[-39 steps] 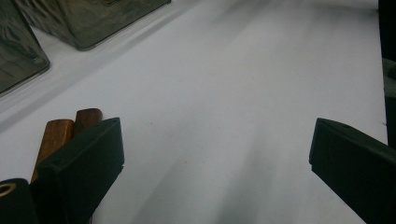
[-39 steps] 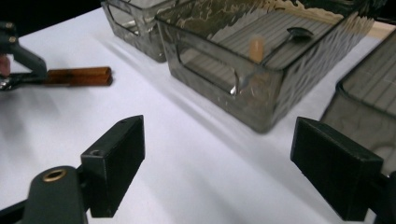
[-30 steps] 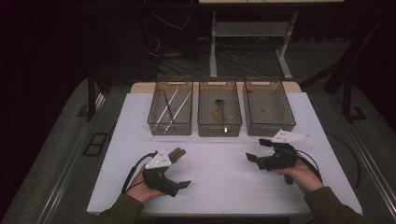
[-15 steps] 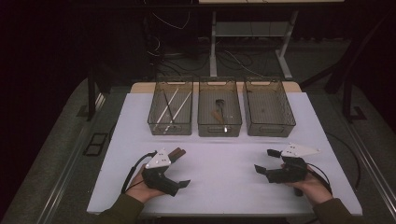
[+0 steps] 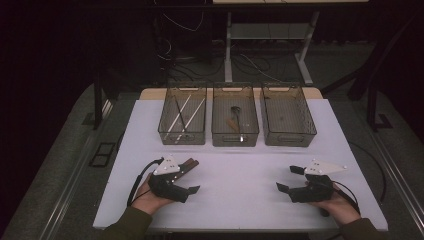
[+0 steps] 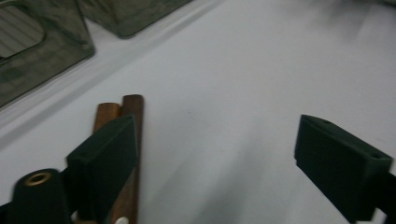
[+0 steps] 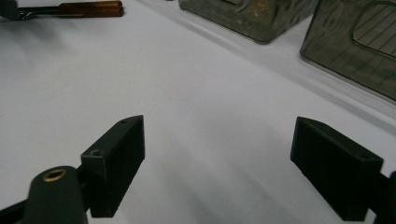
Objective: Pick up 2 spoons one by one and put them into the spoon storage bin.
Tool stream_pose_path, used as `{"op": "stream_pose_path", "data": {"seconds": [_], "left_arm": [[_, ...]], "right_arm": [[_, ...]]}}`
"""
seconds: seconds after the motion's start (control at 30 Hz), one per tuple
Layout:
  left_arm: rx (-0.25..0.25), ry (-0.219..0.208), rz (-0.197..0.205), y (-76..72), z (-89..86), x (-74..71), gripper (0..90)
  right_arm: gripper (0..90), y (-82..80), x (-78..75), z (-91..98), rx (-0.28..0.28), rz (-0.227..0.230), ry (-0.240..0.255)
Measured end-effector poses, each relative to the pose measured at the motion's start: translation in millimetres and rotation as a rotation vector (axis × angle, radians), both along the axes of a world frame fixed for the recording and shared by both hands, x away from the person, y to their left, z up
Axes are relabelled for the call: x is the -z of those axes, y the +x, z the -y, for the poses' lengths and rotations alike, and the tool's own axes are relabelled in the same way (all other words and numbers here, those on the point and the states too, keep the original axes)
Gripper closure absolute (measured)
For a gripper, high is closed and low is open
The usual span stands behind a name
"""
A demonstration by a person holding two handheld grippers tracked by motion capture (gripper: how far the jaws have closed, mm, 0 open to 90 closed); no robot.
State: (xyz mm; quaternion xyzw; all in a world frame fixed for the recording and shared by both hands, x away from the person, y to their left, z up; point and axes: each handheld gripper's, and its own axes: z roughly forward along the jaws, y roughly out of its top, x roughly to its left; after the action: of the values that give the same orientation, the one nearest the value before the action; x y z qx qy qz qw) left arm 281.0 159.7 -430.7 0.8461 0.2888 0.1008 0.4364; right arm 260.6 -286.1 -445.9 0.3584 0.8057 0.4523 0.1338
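My left gripper (image 5: pixel 192 176) rests in the person's hand at the table's near left, jaws apart. They have just been closing a little, and bare table lies between them (image 6: pixel 215 154). Two brown wooden handles (image 5: pixel 189 163) lie side by side against the far jaw, partly behind it in the left gripper view (image 6: pixel 133 105), not in the gap. My right gripper (image 5: pixel 286 178) sits at the near right, open with nothing between its jaws (image 7: pixel 217 163). The right gripper view has the wooden handles (image 7: pixel 91 8) far off at the top left.
Three clear bins stand in a row at the back of the white table (image 5: pixel 240 165). The left bin (image 5: pixel 182 139) holds thin white sticks, the middle bin (image 5: pixel 235 142) a dark utensil, and the right bin (image 5: pixel 290 142) looks bare. Cables trail from both grippers.
The right hand and its gripper have moved toward the table's near edge and slightly right. The left hand has stayed where it was.
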Motion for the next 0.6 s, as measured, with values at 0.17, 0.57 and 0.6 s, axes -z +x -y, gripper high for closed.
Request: {"op": "stream_pose_path", "data": {"seconds": [0.17,0.57,0.6], "left_arm": [[-0.044,-0.002,-0.017,5.4,-11.5,-5.5,25.7],[-0.114,0.007,-0.056,16.3,-43.3,-8.5,60.8],[-0.118,0.013,-0.061,16.9,-45.7,-7.3,61.9]], "right_arm": [[17.9,-0.2,0.2,-1.4,-0.007,-0.003,-0.006],[17.9,-0.8,-0.2,-0.4,-0.013,0.004,-0.014],[17.9,-0.9,-0.2,-0.4,-0.012,0.004,-0.014]]}}
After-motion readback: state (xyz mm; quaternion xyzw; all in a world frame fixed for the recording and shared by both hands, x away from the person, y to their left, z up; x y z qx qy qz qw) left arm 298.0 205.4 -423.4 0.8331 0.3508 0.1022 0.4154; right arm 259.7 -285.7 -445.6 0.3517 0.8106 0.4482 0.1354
